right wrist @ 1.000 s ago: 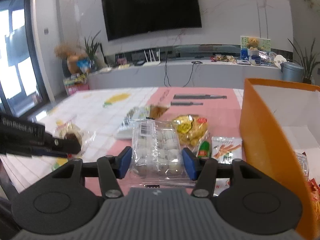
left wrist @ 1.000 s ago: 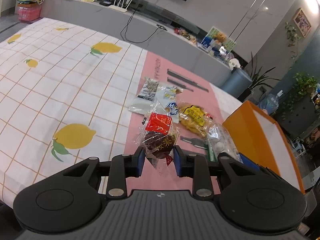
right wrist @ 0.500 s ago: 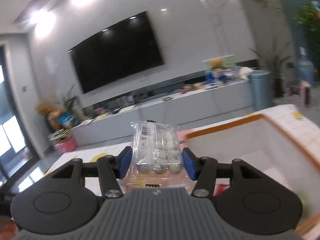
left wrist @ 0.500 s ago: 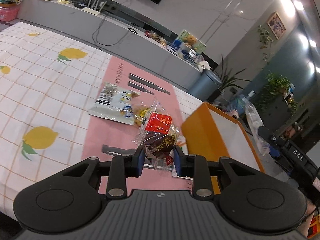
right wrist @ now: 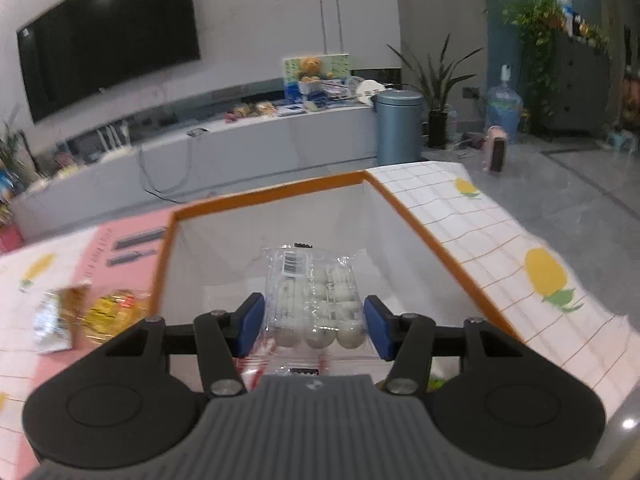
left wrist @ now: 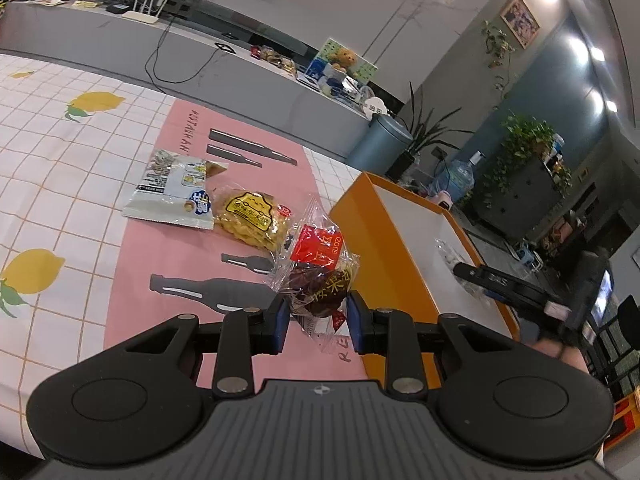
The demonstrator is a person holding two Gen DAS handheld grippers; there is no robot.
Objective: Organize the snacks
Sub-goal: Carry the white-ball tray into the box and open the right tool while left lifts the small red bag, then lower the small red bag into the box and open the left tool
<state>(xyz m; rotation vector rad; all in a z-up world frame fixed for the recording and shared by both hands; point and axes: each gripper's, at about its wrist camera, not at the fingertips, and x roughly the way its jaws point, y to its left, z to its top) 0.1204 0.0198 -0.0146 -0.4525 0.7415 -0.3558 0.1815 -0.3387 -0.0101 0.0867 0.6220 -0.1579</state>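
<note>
Low in the middle of the left wrist view, the left tool (left wrist: 316,318) is clamped on a clear date packet (left wrist: 320,276) with a red label. The packet's long axis runs up and slightly right from the blue pads, its free end lifted above the pink mat (left wrist: 168,256) on the bench (left wrist: 60,168). Up and to the left of it on the mat lie a yellow snack bag (left wrist: 252,220) and a silver pouch (left wrist: 172,192), touching each other. An orange box (left wrist: 376,240) with white inner walls stands at the packet's right.

At the right edge of that view, the right tool (left wrist: 460,266) reaches over the box with a clear packet hanging from it, too small there to read.

Its own camera gives more: the right tool (right wrist: 314,326) grips an egg pack (right wrist: 316,296), a clear tray of small white eggs. The long axis lies straight up the frame, the barcode end farthest away, all of it above the open box (right wrist: 264,200). The pads seem to press the pack's edges, though blur makes contact hard to confirm. Something red and something green show low in the box under the tool. At the left edge the yellow bag (right wrist: 110,310) and pouch (right wrist: 54,320) appear only as smears.
</note>
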